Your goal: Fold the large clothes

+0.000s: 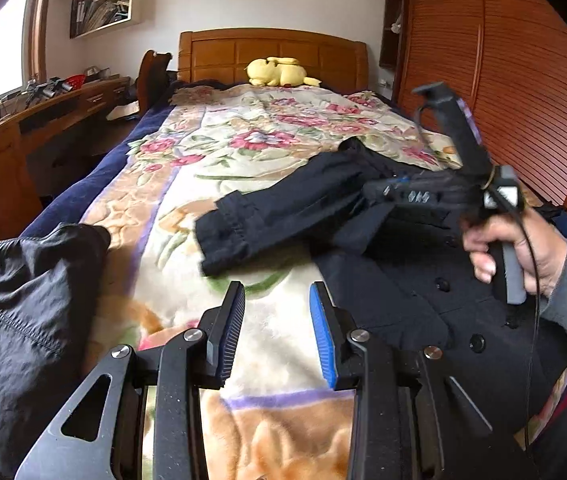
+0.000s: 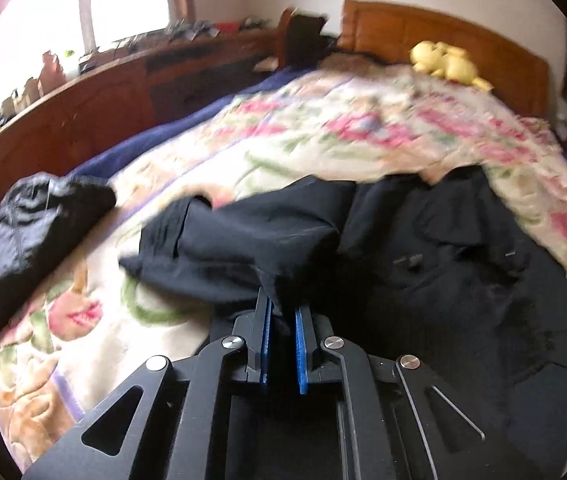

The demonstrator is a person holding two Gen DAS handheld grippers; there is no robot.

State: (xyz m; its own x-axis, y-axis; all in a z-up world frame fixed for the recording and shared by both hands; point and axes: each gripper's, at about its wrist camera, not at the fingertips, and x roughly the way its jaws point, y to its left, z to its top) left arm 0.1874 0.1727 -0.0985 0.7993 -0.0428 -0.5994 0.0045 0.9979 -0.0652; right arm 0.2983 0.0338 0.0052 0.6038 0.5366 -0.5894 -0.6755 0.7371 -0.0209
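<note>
Bare blanket (image 1: pixel 187 216) between coat (image 1: pixel 423 288), black garment (image 1: pixel 23 300).

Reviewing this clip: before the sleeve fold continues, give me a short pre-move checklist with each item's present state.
1. Right gripper pinching the dark navy buttoned coat's sleeve: ok, fabric sits between the nearly shut jaws.
2. Left gripper free: ok, jaws open over the floral blanket, holding nothing.
3. Coat body lying on the blanket: ok.
4. Separate black shiny garment apart from the coat: ok.
5. Yellow plush toy out of the way: ok, by the headboard.
6. Grip depth on sleeve: cannot tell, blurred.
</note>
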